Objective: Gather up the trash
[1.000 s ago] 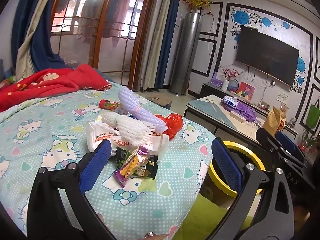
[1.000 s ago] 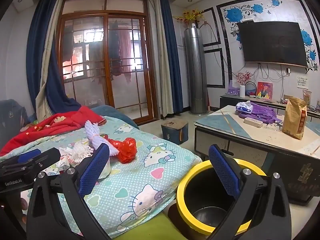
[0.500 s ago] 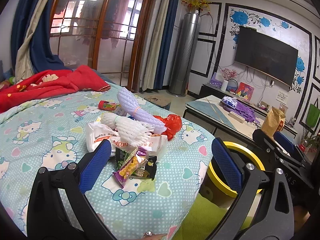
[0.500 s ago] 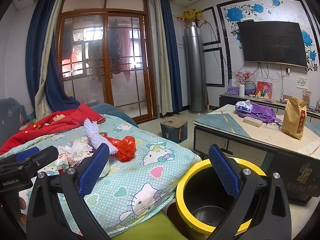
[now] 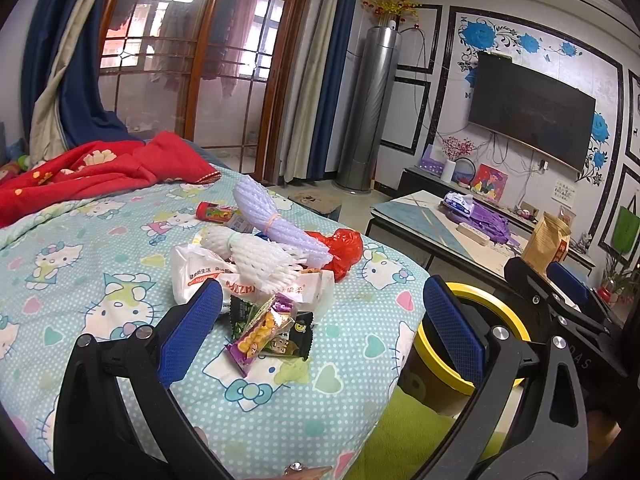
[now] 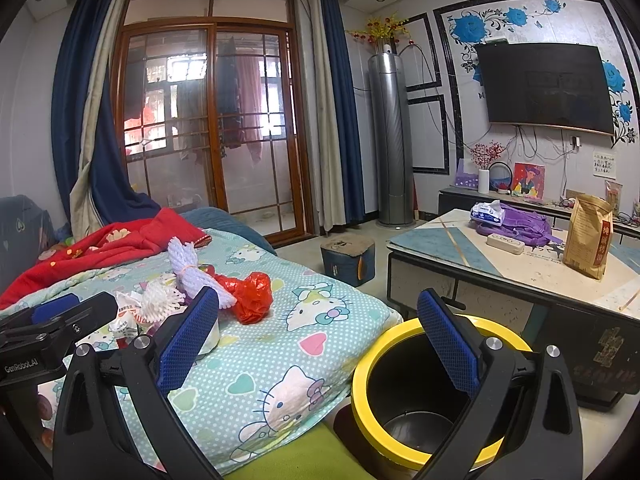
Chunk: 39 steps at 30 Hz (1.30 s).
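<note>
My left gripper hangs over the bed with its blue-padded fingers spread wide and nothing between them. The trash lies on the cat-print turquoise bedspread — a purple-and-yellow snack wrapper sits in the gap, nearer the left finger, overlapping a black snack packet. Just beyond them I see a white plastic tissue pack, a white foam fruit net, a lilac foam net bundle and a crumpled red plastic bag, all touching in one heap. My right gripper is also wide open and empty, hovering by the bed's edge. Its right finger lies over the yellow-rimmed black trash bin on the floor, beside the bed.
</note>
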Tool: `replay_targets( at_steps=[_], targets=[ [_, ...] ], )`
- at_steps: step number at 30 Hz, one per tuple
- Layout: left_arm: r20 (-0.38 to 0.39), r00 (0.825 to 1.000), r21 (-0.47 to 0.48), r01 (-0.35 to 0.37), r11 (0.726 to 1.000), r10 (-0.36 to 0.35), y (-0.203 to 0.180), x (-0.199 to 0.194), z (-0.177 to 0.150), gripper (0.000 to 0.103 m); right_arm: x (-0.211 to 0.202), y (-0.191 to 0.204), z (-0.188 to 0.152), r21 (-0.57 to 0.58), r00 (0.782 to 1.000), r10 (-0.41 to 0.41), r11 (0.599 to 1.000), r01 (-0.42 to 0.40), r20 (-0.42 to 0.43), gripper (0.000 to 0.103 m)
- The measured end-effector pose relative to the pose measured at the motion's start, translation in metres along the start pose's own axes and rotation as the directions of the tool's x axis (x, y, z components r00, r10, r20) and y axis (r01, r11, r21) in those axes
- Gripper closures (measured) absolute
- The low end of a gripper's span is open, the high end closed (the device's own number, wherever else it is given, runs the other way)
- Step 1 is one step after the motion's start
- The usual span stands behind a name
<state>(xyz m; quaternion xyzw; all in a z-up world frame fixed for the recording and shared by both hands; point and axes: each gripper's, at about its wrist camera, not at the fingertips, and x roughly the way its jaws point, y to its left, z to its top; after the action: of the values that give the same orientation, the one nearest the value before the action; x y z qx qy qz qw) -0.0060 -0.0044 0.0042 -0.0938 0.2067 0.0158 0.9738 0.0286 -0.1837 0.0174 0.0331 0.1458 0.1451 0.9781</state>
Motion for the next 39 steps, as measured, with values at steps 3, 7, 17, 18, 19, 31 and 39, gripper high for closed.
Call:
replay_targets(
  at_steps=[3,7,17,18,19,31,39],
  targets=[
    [0.0,1.0,-0.001,0.001,1.0,-0.001,0.0,0.0,0.0,0.011,0.0,0.001,0.0,0.0,1.0,-0.001,1.0,0.001,0.001,0.006],
    [0.001,1.0,0.001,0.002,1.0,-0.002,0.0,0.0,0.0,0.011,0.0,0.001,0.0,0.0,1.0,0.0,1.0,0.0,-0.001,0.006],
    [0.0,1.0,0.001,0.001,1.0,-0.001,-0.003,-0.002,0.0,0.011,0.001,0.001,0.0,0.001,1.0,0.0,1.0,0.0,-0.003,0.006],
    [0.0,1.0,0.002,0.001,1.0,-0.001,-0.002,-0.001,0.0,0.011,0.001,0.001,0.0,0.0,1.0,0.0,1.0,0.0,-0.003,0.006],
    [0.001,1.0,0.001,0.001,1.0,-0.001,-0.002,-0.001,0.0,0.011,0.001,0.001,0.0,0.0,1.0,0.0,1.0,0.0,-0.004,0.006],
    [-0.012,1.0,-0.039,-0.018,0.999,0.017,0.01,0.001,0.006,0.011,0.015,0.009,-0.028,-0.045,0.996,0.082,0.996,-0.083,-0.019,0.006],
    [-0.023,0.997,-0.11,-0.074,0.991,0.072,0.05,0.007,0.012,0.011,0.025,0.046,-0.026,-0.145,0.975,0.209,0.965,-0.218,-0.076,0.006]
  ],
)
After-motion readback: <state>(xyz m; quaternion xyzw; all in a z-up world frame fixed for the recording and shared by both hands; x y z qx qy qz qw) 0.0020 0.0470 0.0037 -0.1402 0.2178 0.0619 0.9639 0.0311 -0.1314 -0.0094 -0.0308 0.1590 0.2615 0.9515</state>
